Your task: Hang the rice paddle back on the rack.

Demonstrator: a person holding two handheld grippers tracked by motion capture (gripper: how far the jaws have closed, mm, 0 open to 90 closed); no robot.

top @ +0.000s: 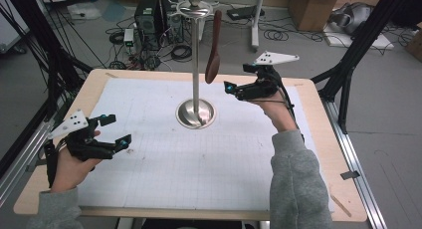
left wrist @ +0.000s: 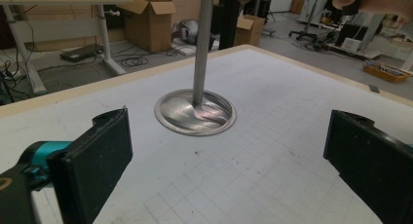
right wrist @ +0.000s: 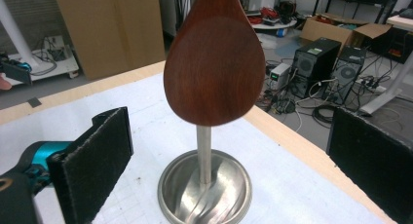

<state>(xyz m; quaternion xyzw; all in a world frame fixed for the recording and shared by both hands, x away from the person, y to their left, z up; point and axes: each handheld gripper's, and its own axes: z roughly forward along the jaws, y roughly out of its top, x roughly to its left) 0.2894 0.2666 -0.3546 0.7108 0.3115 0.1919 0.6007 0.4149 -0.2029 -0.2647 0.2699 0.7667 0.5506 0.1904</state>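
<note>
A steel stand (top: 195, 64) with a round base (top: 196, 114) rises from the middle of the table. A dark brown wooden spoon (top: 214, 47) hangs from its top ring, bowl down. My right gripper (top: 236, 78) is open just right of the spoon's bowl, at about its height. In the right gripper view the spoon bowl (right wrist: 214, 63) hangs ahead between the wide-apart jaws, above the stand's base (right wrist: 204, 192). My left gripper (top: 115, 130) is open low over the table's left side, empty. The left gripper view looks toward the stand's pole (left wrist: 202, 44) and base (left wrist: 195, 112).
White gridded paper (top: 199, 154) covers the wooden table (top: 348, 199). Computer towers (top: 149, 15), cables and cardboard boxes (top: 311, 7) lie on the floor beyond the far edge. Black frame legs (top: 358, 45) stand at both sides.
</note>
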